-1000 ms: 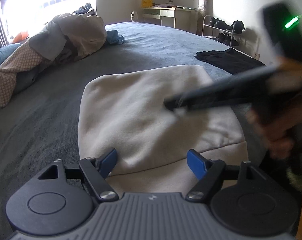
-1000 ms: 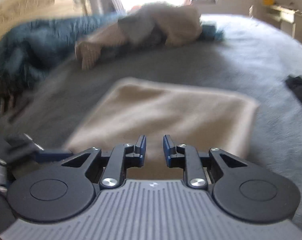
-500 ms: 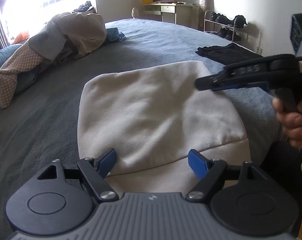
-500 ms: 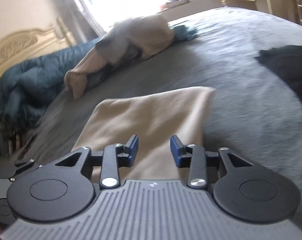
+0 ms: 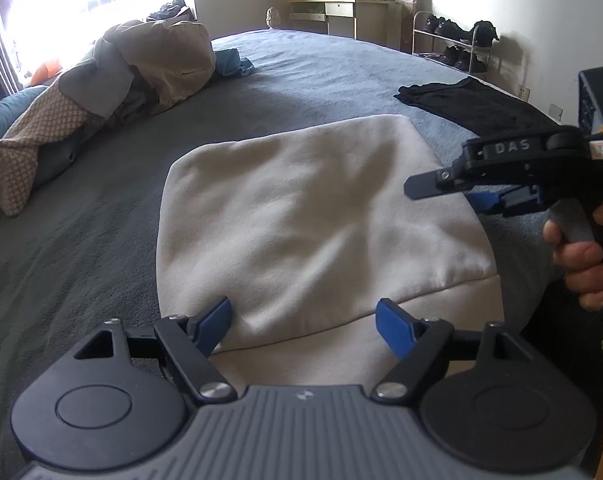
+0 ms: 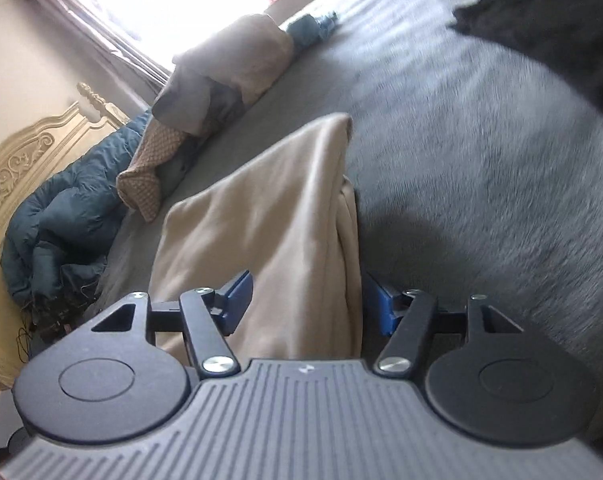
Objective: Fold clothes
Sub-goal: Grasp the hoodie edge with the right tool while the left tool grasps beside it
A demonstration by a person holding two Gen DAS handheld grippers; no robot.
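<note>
A cream folded garment [image 5: 313, 216] lies flat on the grey bed cover [image 5: 81, 240]. My left gripper [image 5: 305, 322] hovers open over its near hem, one blue pad on each side and cloth below, nothing pinched. A hand holds my right gripper [image 5: 445, 196] on its side at the garment's right edge. In the right wrist view the garment [image 6: 269, 208] runs away from the camera with its right folded edge standing between the jaws. The right gripper [image 6: 307, 298] is opening, and its pads do not press the cloth.
A heap of unfolded clothes [image 5: 113, 92] lies at the far left of the bed, and a black garment [image 5: 473, 108] lies at the far right. A blue quilt [image 6: 61, 216] is bunched by the carved headboard [image 6: 21, 160]. A desk [image 5: 341, 12] and a shoe rack [image 5: 457, 48] stand beyond the bed.
The right gripper slid from over the garment's middle to its right edge, sank, rolled onto its side and spread its jaws. The left gripper stayed put.
</note>
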